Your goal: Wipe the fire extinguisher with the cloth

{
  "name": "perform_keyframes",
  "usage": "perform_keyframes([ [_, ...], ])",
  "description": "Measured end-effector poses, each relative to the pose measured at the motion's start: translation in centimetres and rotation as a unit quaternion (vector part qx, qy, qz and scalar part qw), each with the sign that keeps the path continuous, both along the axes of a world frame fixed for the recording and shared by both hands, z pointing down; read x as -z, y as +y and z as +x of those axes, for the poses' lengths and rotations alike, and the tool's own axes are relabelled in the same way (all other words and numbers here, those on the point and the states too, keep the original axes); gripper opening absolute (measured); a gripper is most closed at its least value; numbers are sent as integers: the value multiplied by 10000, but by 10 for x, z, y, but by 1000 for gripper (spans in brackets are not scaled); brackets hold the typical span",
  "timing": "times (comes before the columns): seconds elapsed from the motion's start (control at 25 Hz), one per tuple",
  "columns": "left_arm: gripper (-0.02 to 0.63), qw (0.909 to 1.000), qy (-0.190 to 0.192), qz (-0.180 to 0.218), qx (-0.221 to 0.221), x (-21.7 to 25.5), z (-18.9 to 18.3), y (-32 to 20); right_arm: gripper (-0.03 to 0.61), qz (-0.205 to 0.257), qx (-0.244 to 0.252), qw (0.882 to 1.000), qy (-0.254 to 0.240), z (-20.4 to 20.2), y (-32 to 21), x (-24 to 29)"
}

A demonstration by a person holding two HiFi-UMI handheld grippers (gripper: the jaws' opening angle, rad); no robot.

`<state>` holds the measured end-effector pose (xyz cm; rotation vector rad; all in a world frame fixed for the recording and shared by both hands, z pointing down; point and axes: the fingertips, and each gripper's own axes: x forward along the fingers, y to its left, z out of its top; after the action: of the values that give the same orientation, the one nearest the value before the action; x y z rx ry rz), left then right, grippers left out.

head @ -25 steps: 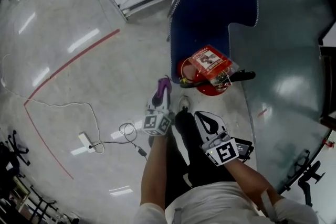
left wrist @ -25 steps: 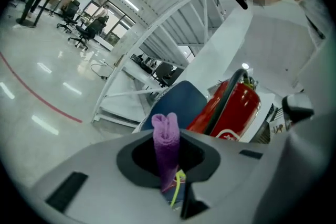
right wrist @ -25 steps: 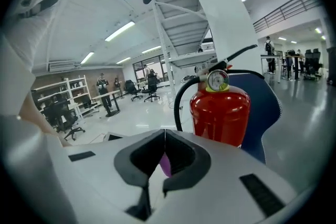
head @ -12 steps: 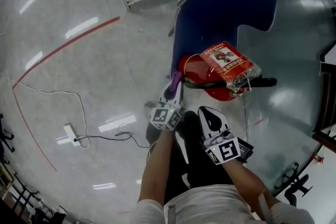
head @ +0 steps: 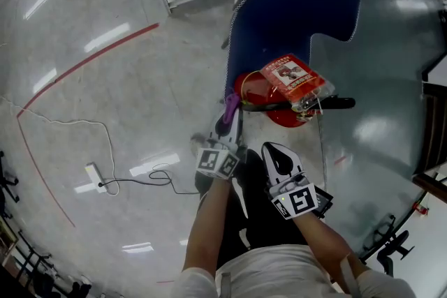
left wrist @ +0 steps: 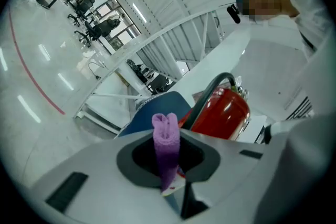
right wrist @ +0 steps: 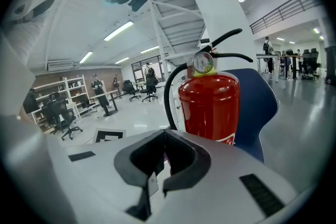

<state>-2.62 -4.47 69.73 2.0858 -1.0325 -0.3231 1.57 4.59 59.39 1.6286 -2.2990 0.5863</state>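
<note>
Head view: left gripper (head: 225,125) pinches cloth (head: 231,107) beside centre-frame extinguisher (head: 253,90), ready for wiping; right gripper (head: 274,152) closed, empty

floor (head: 140,73) | carries: fire extinguisher (head: 250,87) | blue chair (head: 293,3) | white adapter (head: 93,172)

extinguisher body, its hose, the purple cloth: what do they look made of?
Fire extinguisher body: likely painted metal; glossy red with sharp highlights.
Hose: probably rubber; matte black, bends in a smooth arc.
Cloth: seemingly microfibre or terry; fuzzy purple nap, folds softly.
</note>
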Motion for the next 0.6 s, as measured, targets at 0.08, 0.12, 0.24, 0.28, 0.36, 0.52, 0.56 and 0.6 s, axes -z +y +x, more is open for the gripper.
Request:
perform_keyframes([
  [0.08, 55, 9999, 108, 68, 69, 22, -5, 0, 14, 27, -26, 10000, 3, -2, 2, 12],
  [0.12, 55, 9998, 154, 106, 96, 34, -7, -1, 14, 44, -49, 10000, 3, -2, 3, 18],
  [0.24, 55, 9994, 237, 211, 110, 67, -12, -4, 14, 122, -149, 9998, 21, -3, 7, 35],
  [0.28, 55, 9993, 238, 264, 95, 78, -14, -6, 14, 149, -193, 9997, 27, -3, 8, 41],
  [0.36, 55, 9991, 183, 389, 25, 101, -16, -8, 14, 203, -270, 9994, 47, -4, 11, 52],
  [0.52, 55, 9986, 27, 477, -210, 136, -12, -13, 14, 261, -349, 9990, 92, -7, 20, 70],
  [0.56, 55, 9985, -29, 470, -270, 141, -10, -14, 14, 262, -363, 9989, 109, -8, 23, 73],
  [0.6, 55, 9983, -84, 463, -329, 145, -8, -16, 14, 274, -387, 9988, 134, -8, 27, 76],
])
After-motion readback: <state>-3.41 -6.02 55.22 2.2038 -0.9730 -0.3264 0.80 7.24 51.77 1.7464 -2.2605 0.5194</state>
